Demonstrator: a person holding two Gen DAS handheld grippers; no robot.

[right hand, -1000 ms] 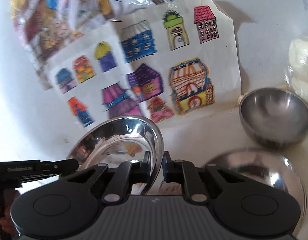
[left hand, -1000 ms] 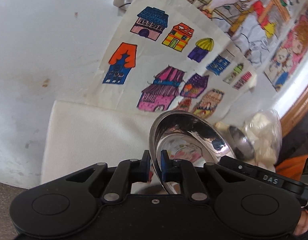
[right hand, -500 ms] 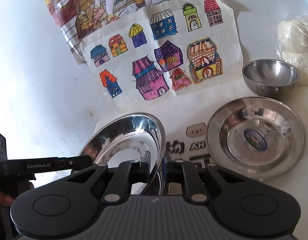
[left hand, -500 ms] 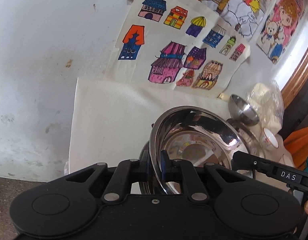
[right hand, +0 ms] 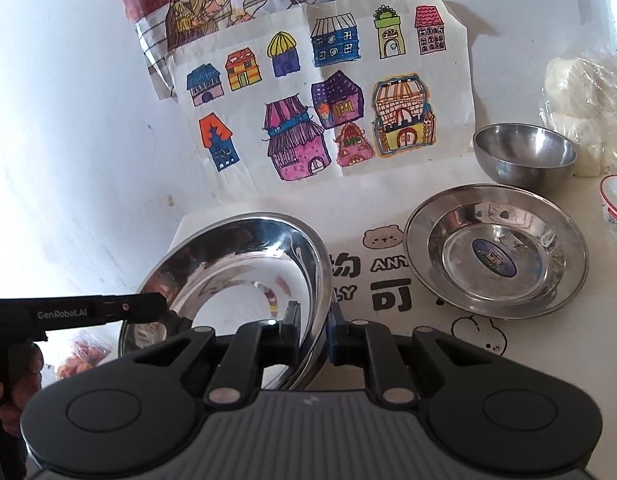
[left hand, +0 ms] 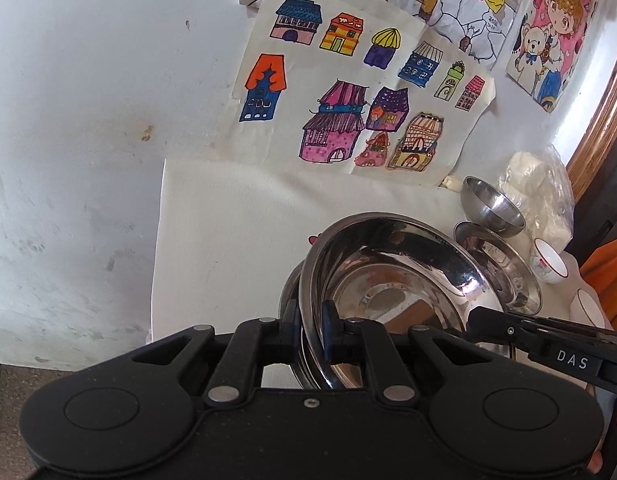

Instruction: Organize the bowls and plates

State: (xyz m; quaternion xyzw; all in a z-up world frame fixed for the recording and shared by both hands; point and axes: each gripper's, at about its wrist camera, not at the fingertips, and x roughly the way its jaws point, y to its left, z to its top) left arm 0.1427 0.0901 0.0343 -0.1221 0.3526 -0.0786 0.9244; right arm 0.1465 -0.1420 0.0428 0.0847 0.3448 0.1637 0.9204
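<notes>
A shiny, round stainless-steel plate (left hand: 392, 280) with a deep well and a broad sloping rim is gripped at once by both claws. In the left wrist view, the left gripper (left hand: 311, 330) is nearly closed, its blue pads pinching the thin near rim, which stands tilted on edge between them. The black, matte right gripper (left hand: 520, 332), marked DAS, reaches in from the right and meets the plate's far right rim. Under the held plate, to the left of the left claw's pads, part of a second steel rim is seen; what it belongs to cannot be told.

In the right wrist view, the right gripper (right hand: 313, 330) is likewise almost shut on the plate's (right hand: 244, 272) rim, with the mirror-bright well lying to the left of its pads. The left gripper (right hand: 148, 306) comes in from the left edge.

Ahead and to the right of the right claw, a second steel plate (right hand: 496, 256) with a sticker in its well lies flat on a white cloth (right hand: 388, 280) printed with cartoon animals and black lettering. Just beyond it a hemispherical steel bowl (right hand: 524, 152) is seen, and at the far right a small white ceramic cup (right hand: 616, 208) with a red-lined rim. A crinkled clear plastic bag (right hand: 584, 100) of white lumps lies behind the bowl. Hand-coloured paper drawings of houses (right hand: 320, 104) are fixed to the rough white wall
</notes>
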